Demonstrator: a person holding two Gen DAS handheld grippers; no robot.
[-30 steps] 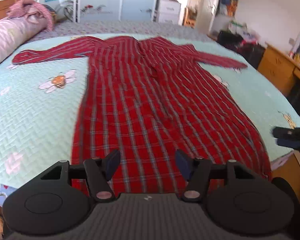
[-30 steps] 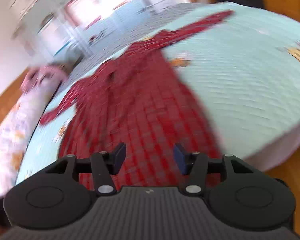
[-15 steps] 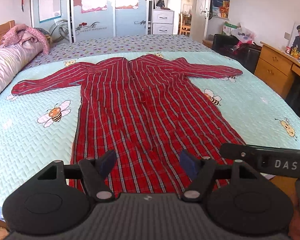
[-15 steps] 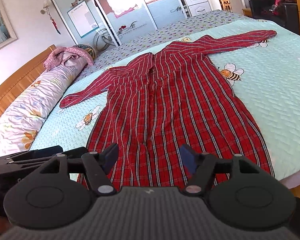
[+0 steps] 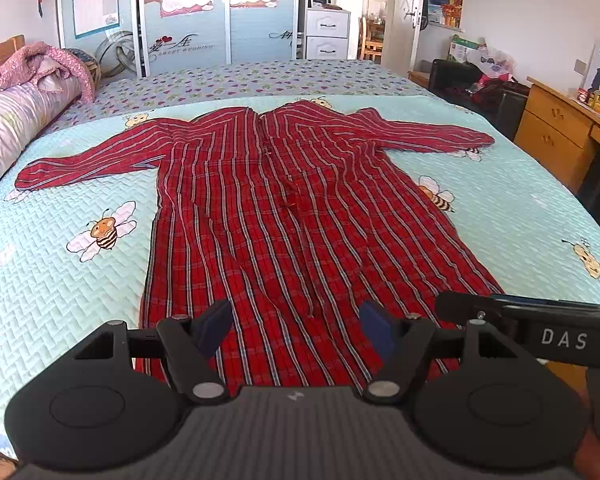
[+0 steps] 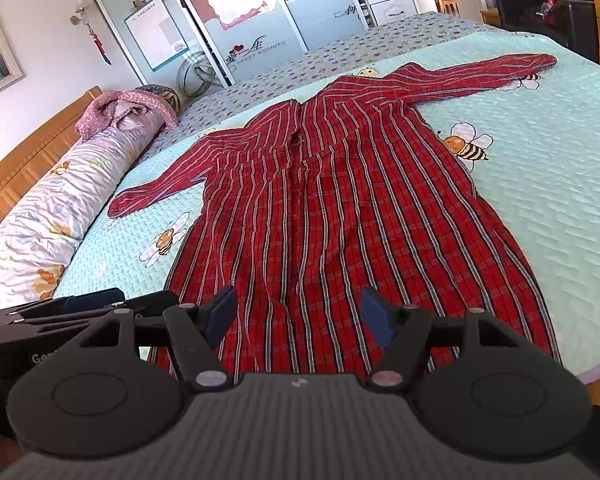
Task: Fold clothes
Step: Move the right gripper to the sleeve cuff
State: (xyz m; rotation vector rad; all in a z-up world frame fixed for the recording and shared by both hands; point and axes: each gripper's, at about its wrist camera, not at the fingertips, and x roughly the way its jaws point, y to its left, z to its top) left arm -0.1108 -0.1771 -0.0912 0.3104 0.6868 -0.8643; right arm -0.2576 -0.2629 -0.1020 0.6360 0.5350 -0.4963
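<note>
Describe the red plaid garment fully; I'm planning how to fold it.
The red plaid garment is a long, thin-looking woven dress or robe, red with pale and blue stripes. It lies flat and unfolded on the pale blue quilted bedspread, both long sleeves spread sideways, neckline towards the wardrobe, a front placket down the chest, and the wide hem at the near bed edge. It is slightly wrinkled. Nothing rests on it; neither gripper touches it.

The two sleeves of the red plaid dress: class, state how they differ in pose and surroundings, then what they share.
The left sleeve ends near the long floral bolster; the right sleeve reaches toward the wooden drawers. In the left wrist view, the left sleeve slopes toward the hem, while the right sleeve runs nearly straight across. Both lie flat and unfolded on the quilt, in the same red plaid.
</note>
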